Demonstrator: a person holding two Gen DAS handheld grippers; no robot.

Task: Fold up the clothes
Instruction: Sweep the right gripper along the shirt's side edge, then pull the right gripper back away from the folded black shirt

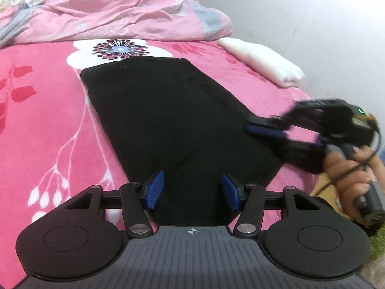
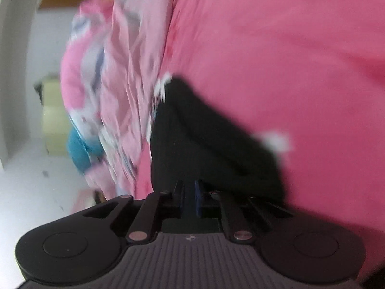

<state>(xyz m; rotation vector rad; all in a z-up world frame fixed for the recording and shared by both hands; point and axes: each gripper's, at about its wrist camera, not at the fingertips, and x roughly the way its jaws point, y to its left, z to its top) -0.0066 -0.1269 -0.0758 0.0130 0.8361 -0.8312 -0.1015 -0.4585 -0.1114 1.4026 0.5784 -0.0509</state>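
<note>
Black cloth (image 1: 175,120), folded flat into a long panel, lies on your pink floral bedspread (image 1: 48,125). Your left gripper (image 1: 191,190) hangs over its near end, jaws apart, pads clear of the fabric. Your right gripper (image 1: 266,130) sits at the cloth's right edge, blurred, jaws nearly together; whether they pinch fabric cannot be told. A folded white towel (image 1: 262,60) lies beyond.

Black garment (image 1: 173,120) lies flat, folded, mid-frame on pink floral bedsheet (image 1: 43,125). Left gripper (image 1: 192,190) at bottom centre, blue pads apart w/ only garment's near edge under the gap. Right gripper (image 1: 264,130) at right edge, blurred, jaws nearly together at garment's right border, hand (image 1: 349,175) on grip. White folded towel (image 1: 262,60) upper right; crumpled pink duvet (image 1: 115,12) along top.
</note>
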